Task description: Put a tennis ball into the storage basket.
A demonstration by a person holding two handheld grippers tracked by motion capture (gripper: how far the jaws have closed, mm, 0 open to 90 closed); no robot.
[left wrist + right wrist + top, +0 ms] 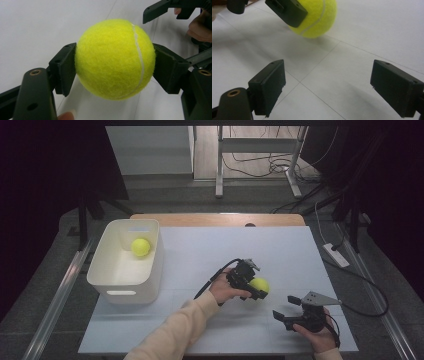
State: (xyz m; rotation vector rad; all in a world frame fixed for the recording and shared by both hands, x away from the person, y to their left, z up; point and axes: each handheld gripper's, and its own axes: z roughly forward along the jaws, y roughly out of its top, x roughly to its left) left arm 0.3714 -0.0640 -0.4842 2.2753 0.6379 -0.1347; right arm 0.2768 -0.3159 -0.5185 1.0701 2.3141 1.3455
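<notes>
The left tool (256, 288) clamped a tennis ball (260, 285) between both jaws, right of the worktop (280, 250) centre. At its four o'clock, the right tool (285, 309) gaped wide, empty. Second ball (140, 247) sat in the tub (126, 285) at ten o'clock.

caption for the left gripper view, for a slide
Left gripper shut on a yellow tennis ball above the white table.

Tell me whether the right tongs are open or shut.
Open. In the right gripper view the right tongs have their two black jaws spread wide with only white table between them; the tennis ball sits in the left tongs.
</notes>
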